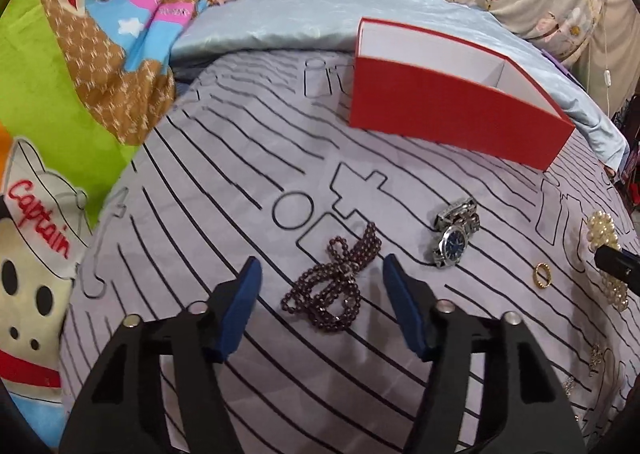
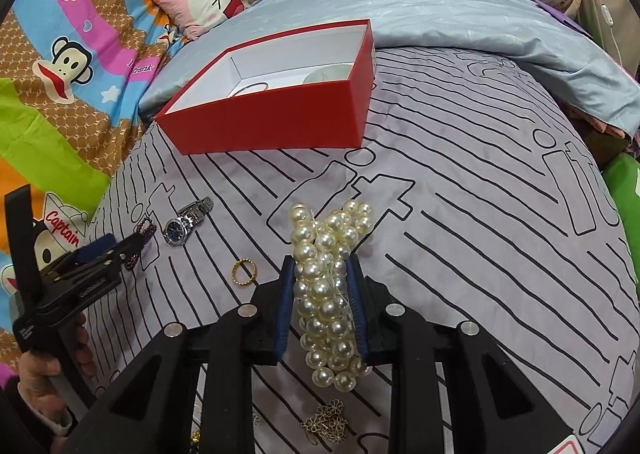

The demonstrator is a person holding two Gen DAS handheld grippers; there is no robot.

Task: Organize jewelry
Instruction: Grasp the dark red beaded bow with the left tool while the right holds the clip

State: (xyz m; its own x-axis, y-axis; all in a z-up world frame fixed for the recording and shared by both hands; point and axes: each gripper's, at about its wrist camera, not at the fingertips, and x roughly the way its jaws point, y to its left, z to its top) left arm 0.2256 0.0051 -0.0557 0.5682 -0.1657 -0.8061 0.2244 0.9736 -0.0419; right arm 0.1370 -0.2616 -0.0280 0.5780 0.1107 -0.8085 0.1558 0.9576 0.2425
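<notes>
left gripper (image 1: 320,274), seen along its own fingers: the dark purple bead necklace (image 1: 334,286) was a heap of small glossy round beads, looped over itself into a loose knot, resting on the striped grey bedspread (image 1: 240,158); it lay between the two blue pads (image 1: 240,306), nearer the far tips than the hinge, with bare cloth on either side; the pads did not touch it and the jaws stood apart; beyond the right fingertip lay a steel wristwatch (image 1: 454,236) with a blue dial, and further right a small gold ring (image 1: 542,275); the red box (image 1: 452,118), white inside, sat well past the fingertips.

right gripper (image 2: 320,274), seen along its own fingers: the pearl necklace (image 2: 328,286) was a bunch of large cream-white pearls on pale thread, several strands thick; it ran lengthwise down the gap between the blue pads (image 2: 285,302), both pads pressing on it, so the fingers were clamped on the pearls; pearls spilled past the fingertips and also hung out behind the pads; a gold filigree piece (image 2: 326,420) lay on the cloth beneath; the box stood beyond the fingertips, to the left.
</notes>
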